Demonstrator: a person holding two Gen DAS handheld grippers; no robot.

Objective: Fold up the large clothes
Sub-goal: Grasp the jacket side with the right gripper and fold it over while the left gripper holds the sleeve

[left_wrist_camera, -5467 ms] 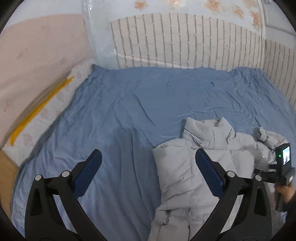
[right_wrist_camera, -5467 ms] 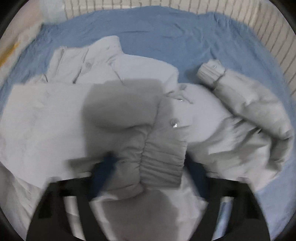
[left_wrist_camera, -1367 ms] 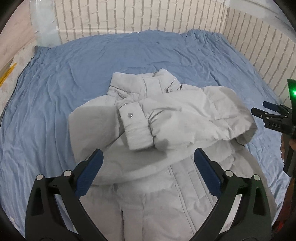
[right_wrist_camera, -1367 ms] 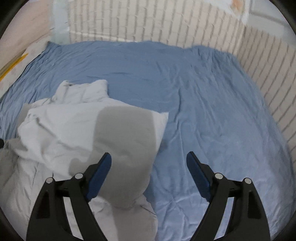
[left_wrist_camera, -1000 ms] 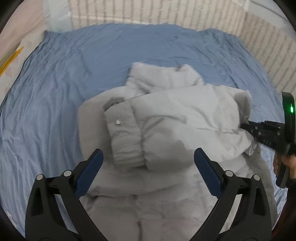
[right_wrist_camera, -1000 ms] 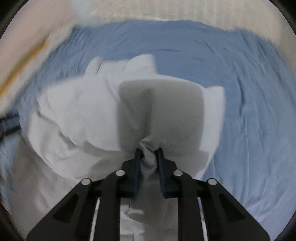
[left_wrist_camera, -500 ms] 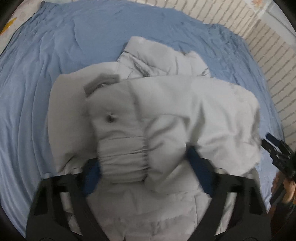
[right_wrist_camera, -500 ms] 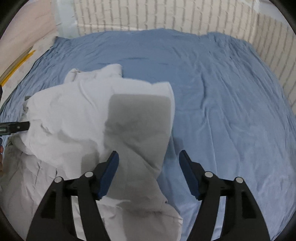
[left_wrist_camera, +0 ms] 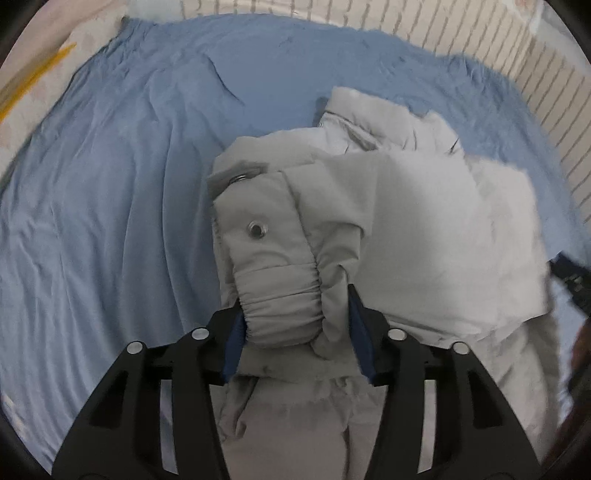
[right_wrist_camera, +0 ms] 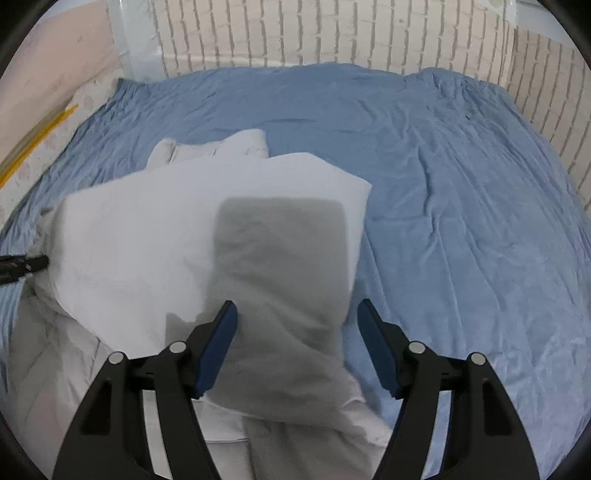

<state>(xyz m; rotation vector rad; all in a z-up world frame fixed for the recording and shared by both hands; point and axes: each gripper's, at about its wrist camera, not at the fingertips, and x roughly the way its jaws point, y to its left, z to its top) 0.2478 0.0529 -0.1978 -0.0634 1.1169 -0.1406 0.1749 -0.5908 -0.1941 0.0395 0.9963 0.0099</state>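
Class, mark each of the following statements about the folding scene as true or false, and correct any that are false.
1. The padded jacket is pale grey and lies on a blue sheet. True.
2. The left gripper has the elastic sleeve cuff between its closing jaws. True.
3. The right gripper is clamped shut on the jacket's collar. False: its jaws stand apart over a fold of the jacket, and the collar lies farther away.
4. The wall behind the bed is plain dark wood. False: it is a pale brick-pattern wall.
5. A metal snap button shows on the sleeve near the cuff. True.
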